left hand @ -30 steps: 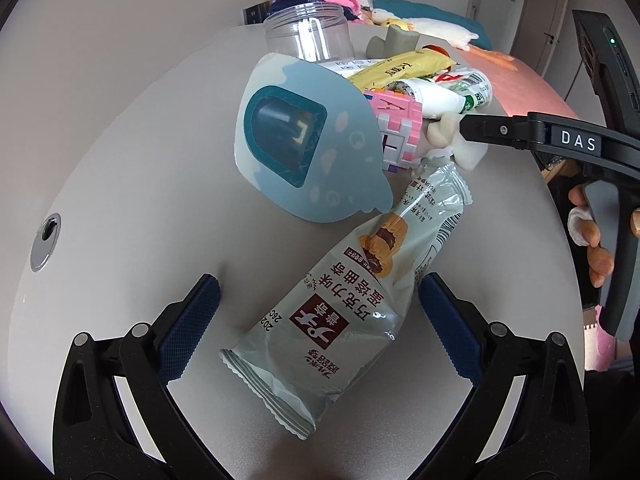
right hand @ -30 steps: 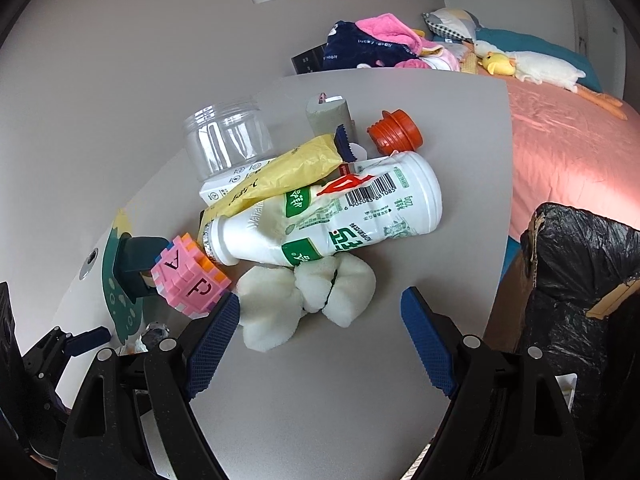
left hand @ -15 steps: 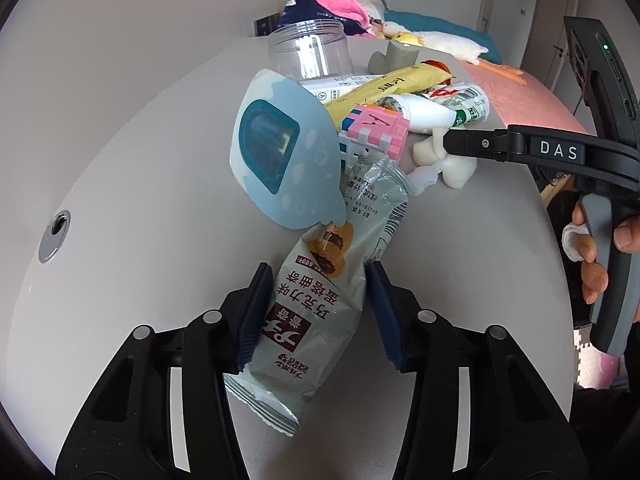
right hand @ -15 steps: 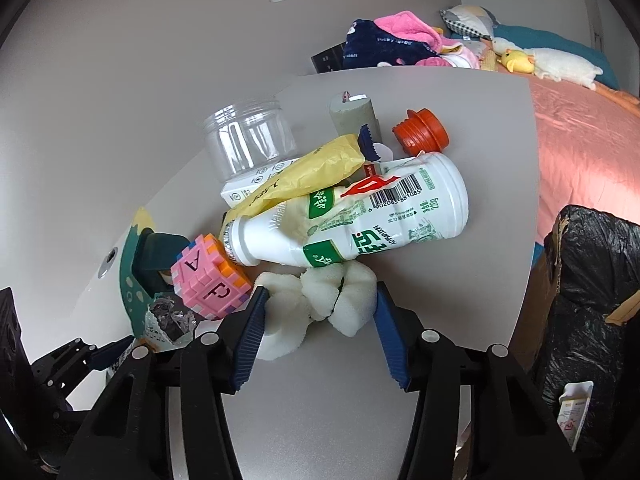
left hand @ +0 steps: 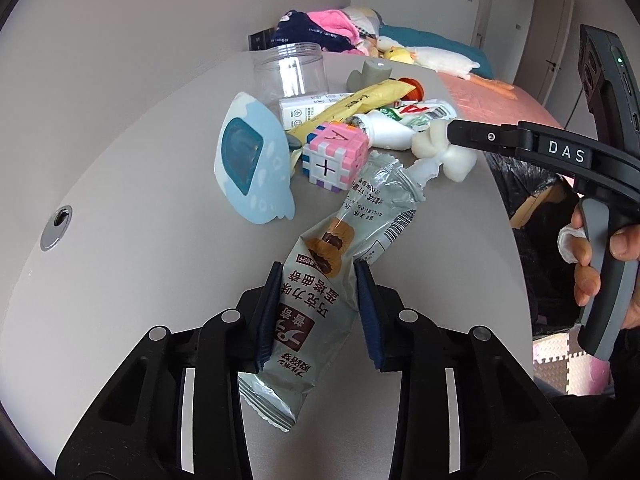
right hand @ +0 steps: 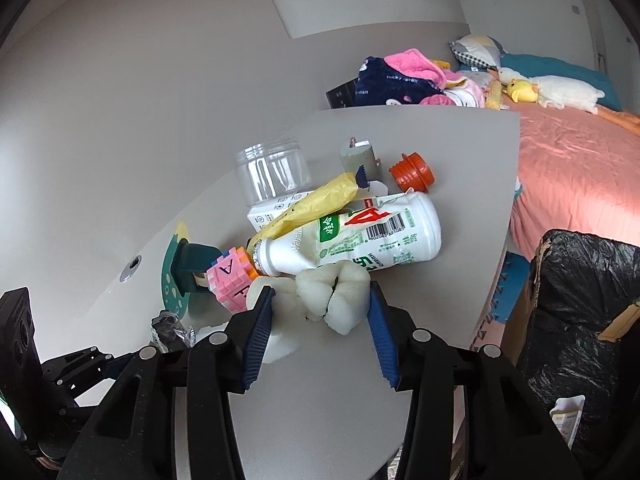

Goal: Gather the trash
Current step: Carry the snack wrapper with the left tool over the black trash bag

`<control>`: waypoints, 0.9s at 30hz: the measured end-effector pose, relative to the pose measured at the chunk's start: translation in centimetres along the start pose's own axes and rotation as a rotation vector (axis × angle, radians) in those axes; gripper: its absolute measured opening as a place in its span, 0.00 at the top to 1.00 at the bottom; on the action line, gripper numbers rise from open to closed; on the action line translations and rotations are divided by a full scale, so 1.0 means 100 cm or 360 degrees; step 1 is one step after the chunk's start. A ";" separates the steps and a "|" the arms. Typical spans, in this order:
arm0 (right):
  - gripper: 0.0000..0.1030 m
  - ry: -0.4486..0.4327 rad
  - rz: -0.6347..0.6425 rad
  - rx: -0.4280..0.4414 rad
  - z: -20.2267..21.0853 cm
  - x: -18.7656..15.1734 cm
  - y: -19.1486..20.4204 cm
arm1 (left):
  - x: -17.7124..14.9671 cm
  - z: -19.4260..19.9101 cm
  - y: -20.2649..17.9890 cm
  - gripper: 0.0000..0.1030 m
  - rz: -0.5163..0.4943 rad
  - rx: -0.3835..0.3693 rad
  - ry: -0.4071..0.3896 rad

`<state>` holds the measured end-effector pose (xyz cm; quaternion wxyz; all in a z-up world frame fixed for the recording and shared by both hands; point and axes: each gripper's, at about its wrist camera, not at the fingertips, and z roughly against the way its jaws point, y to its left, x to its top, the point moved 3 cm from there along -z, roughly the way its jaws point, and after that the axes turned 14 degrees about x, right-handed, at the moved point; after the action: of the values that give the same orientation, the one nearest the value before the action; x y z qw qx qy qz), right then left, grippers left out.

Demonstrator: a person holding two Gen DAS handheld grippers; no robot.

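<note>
On table (left hand: 120, 184): left gripper (left hand: 318, 312) clamps snack wrapper (left hand: 320, 280); right gripper (right hand: 320, 320) pinches foam piece (right hand: 332, 296); bottle (right hand: 360, 232), yellow wrapper (right hand: 316, 204) remain uncollected.

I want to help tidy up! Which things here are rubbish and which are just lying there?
Rubbish:
snack wrapper, in the left tool
white foam, in the right tool
milk bottle
yellow wrapper
black bin bag

Just lying there:
pink cube
clear jar
stuffed duck
</note>
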<state>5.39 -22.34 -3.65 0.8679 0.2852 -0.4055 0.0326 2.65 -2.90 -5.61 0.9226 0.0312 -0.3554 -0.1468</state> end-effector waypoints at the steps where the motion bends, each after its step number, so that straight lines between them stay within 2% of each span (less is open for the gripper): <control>1: 0.53 -0.0015 0.0004 -0.0001 0.005 0.001 0.000 | 0.001 0.003 -0.002 0.66 0.0000 -0.0004 -0.0008; 14: 0.53 -0.0225 -0.0011 -0.0062 0.068 0.018 -0.017 | 0.022 0.029 -0.035 0.66 -0.0074 -0.0041 -0.0100; 27: 0.53 -0.0349 -0.0102 -0.0182 0.122 0.016 -0.059 | 0.047 0.036 -0.090 0.66 -0.0161 -0.0172 -0.0156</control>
<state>-0.19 -33.93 0.93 0.8337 0.2499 -0.4899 -0.0497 1.37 -12.68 -1.34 0.8958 -0.0079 -0.3896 -0.2136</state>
